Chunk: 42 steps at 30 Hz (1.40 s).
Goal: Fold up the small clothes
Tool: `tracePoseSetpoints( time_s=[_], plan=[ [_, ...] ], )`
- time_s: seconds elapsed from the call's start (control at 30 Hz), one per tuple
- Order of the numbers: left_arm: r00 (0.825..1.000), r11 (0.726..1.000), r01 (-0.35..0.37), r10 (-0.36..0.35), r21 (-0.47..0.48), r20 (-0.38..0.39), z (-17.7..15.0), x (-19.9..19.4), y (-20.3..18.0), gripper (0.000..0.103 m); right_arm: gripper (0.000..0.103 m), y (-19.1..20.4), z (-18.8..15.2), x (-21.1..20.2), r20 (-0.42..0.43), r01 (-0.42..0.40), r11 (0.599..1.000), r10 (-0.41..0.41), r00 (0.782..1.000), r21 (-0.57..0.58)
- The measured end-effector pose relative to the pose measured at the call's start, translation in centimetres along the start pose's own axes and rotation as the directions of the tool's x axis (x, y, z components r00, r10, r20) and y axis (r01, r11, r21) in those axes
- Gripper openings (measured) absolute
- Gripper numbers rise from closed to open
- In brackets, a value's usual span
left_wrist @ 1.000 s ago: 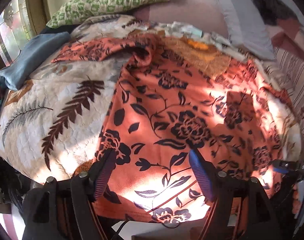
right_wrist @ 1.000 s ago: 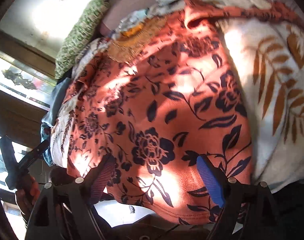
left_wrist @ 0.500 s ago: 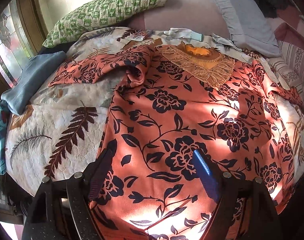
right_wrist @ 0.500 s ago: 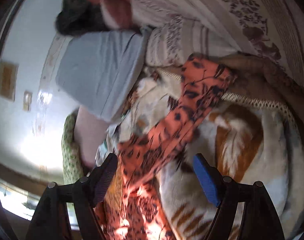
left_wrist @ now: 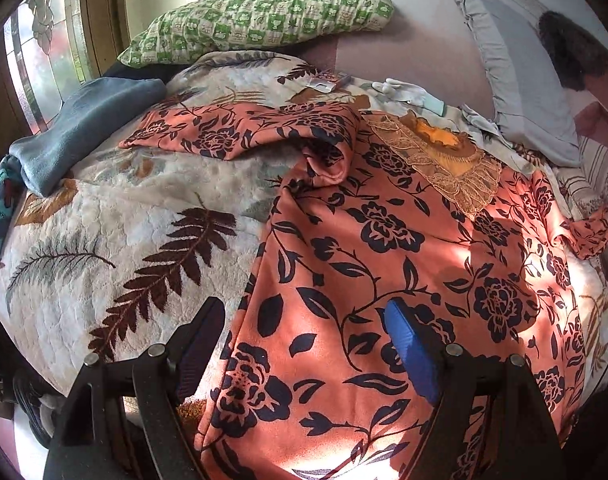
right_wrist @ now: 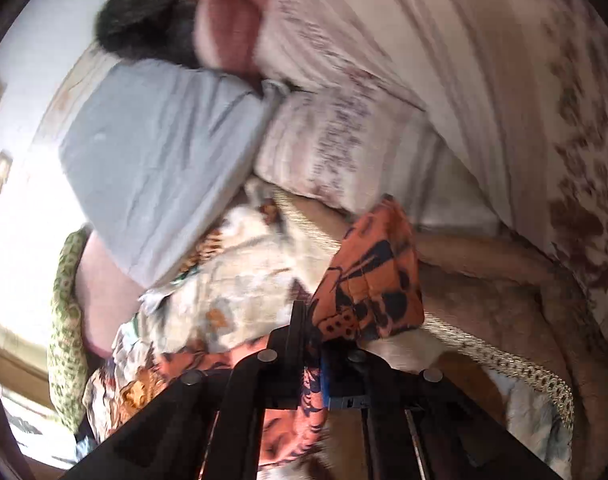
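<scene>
An orange dress with dark flowers (left_wrist: 383, 264) lies spread on a leaf-print blanket (left_wrist: 116, 248), lace neckline (left_wrist: 443, 160) at the far end. Its left sleeve (left_wrist: 232, 132) lies stretched out to the left. My left gripper (left_wrist: 304, 336) is open and empty above the dress's lower left side. My right gripper (right_wrist: 315, 344) is shut on the end of the dress's right sleeve (right_wrist: 371, 280), at the bed's right side.
A green patterned pillow (left_wrist: 260, 20) and a grey pillow (left_wrist: 527, 80) lie at the head of the bed. A blue folded cloth (left_wrist: 80, 128) lies at the left edge. A striped sheet (right_wrist: 443, 80) covers something beyond the right sleeve.
My right gripper left the dress hem, moved to the right sleeve and shut on its end. My left gripper drew back and rose, staying open.
</scene>
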<state>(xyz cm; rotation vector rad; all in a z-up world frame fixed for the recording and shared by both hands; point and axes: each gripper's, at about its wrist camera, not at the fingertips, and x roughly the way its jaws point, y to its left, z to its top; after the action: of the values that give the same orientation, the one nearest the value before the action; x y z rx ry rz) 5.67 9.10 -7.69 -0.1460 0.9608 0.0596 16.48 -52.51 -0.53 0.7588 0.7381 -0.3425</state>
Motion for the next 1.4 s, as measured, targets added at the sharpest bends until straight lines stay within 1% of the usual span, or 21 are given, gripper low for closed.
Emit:
tracePoseSetpoints(
  time_s=[0.1, 0.2, 0.3, 0.43, 0.47, 0.5, 0.53, 0.57, 0.63, 0.67, 0.73, 0.87, 0.93, 1.0, 1.03, 1.07, 1.1, 1.13, 1.23, 1.37, 1.4],
  plan=[
    [0.999, 0.999, 0.031, -0.031, -0.044, 0.012, -0.3, -0.3, 1.3, 0.083, 0.006, 9.8, -0.8, -3.1, 0.023, -0.124, 0.976, 0.131, 0.991, -0.177],
    [0.999, 0.997, 0.043, -0.042, -0.068, 0.025, -0.7, -0.8, 2.7, 0.083, 0.006, 19.9, -4.4, -5.0, -0.025, -0.271, 0.907, 0.278, 0.960, -0.321],
    [0.999, 0.994, 0.041, -0.037, -0.101, 0.037, -1.0, -1.2, 4.5, 0.083, 0.006, 28.0, -10.4, -4.8, -0.126, -0.404, 0.835, 0.386, 0.914, -0.373],
    [0.999, 0.986, 0.036, -0.034, -0.161, 0.016, -1.3, -0.9, 6.7, 0.083, 0.012, 34.5, -21.0, -0.6, -0.299, -0.485, 0.795, 0.393, 0.870, -0.366],
    [0.999, 0.985, 0.032, -0.031, -0.170, 0.009, -1.4, -0.8, 7.1, 0.083, 0.032, 35.7, -23.8, 1.9, -0.391, -0.517, 0.780, 0.379, 0.839, -0.353],
    [1.000, 0.984, 0.028, -0.028, -0.175, 0.001, -1.4, -0.7, 7.3, 0.083, 0.078, 36.1, -27.0, 4.1, -0.476, -0.527, 0.769, 0.333, 0.814, -0.361],
    [1.000, 0.984, 0.024, -0.025, -0.178, -0.004, -1.4, -0.7, 7.6, 0.083, 0.091, 36.2, -29.7, 6.3, -0.535, -0.501, 0.777, 0.257, 0.805, -0.381],
    [1.000, 0.983, 0.022, -0.023, -0.180, -0.001, -1.4, -0.8, 7.7, 0.083, 0.091, 35.5, -31.9, 7.6, -0.568, -0.483, 0.789, 0.213, 0.795, -0.379],
    [1.000, 0.984, 0.013, -0.012, -0.176, 0.006, -1.3, -0.8, 7.7, 0.083, 0.091, 33.5, -33.5, 8.9, -0.621, -0.508, 0.811, 0.244, 0.745, -0.291],
    [1.000, 0.985, 0.011, -0.010, -0.175, 0.005, -1.0, -0.7, 7.6, 0.083, 0.091, 31.8, -33.2, 9.0, -0.616, -0.510, 0.820, 0.266, 0.741, -0.260],
    [1.000, 0.984, 0.024, -0.023, -0.178, 0.006, -0.3, -0.3, 7.0, 0.083, 0.091, 29.6, -30.9, 8.0, -0.574, -0.490, 0.834, 0.277, 0.770, -0.254],
    [0.997, 0.988, 0.078, -0.076, -0.133, 0.019, 2.2, 0.7, 4.6, 0.083, 0.091, 25.3, -23.4, 6.3, -0.444, -0.436, 0.878, 0.317, 0.838, -0.196],
    [0.998, 0.990, 0.058, -0.055, -0.129, 0.026, 3.8, 1.4, 4.2, 0.083, 0.092, 22.6, -20.3, 6.7, -0.394, -0.389, 0.906, 0.301, 0.868, -0.167],
    [0.996, 0.981, 0.087, -0.083, -0.175, 0.029, 5.8, 2.4, 5.3, 0.083, 0.094, 19.0, -19.2, 9.3, -0.403, -0.264, 0.953, 0.184, 0.897, -0.151],
    [0.994, 0.967, 0.112, -0.107, -0.227, 0.034, 6.9, 2.9, 6.6, 0.083, 0.093, 16.8, -19.4, 11.2, -0.450, -0.172, 0.976, 0.095, 0.888, -0.134],
    [0.990, 0.947, 0.141, -0.134, -0.289, 0.047, 7.9, 3.5, 8.2, 0.083, 0.094, 15.4, -19.3, 11.7, -0.450, -0.235, 0.967, 0.170, 0.877, -0.094],
    [0.986, 0.920, 0.167, -0.155, -0.353, 0.062, 9.0, 4.3, 9.9, 0.083, 0.094, 15.0, -19.0, 11.0, -0.410, -0.296, 0.950, 0.233, 0.882, -0.097],
    [0.983, 0.890, 0.183, -0.169, -0.418, 0.071, 10.1, 5.2, 11.8, 0.083, 0.094, 15.0, -19.1, 11.0, -0.416, -0.312, 0.944, 0.242, 0.876, -0.107],
    [0.981, 0.799, 0.183, -0.183, -0.572, 0.057, 13.1, 9.0, 16.9, 0.083, 0.094, 15.8, -19.4, 11.3, -0.425, -0.307, 0.935, 0.208, 0.881, -0.180],
    [0.987, 0.723, 0.135, -0.159, -0.677, 0.027, 15.6, 13.3, 22.0, 0.083, 0.096, 16.7, -19.9, 11.7, -0.414, -0.300, 0.930, 0.193, 0.890, -0.211],
    [0.987, 0.690, 0.129, -0.162, -0.713, 0.021, 15.7, 14.2, 23.1, 0.083, 0.096, 16.8, -19.9, 11.8, -0.411, -0.300, 0.929, 0.193, 0.891, -0.214]
  ],
)
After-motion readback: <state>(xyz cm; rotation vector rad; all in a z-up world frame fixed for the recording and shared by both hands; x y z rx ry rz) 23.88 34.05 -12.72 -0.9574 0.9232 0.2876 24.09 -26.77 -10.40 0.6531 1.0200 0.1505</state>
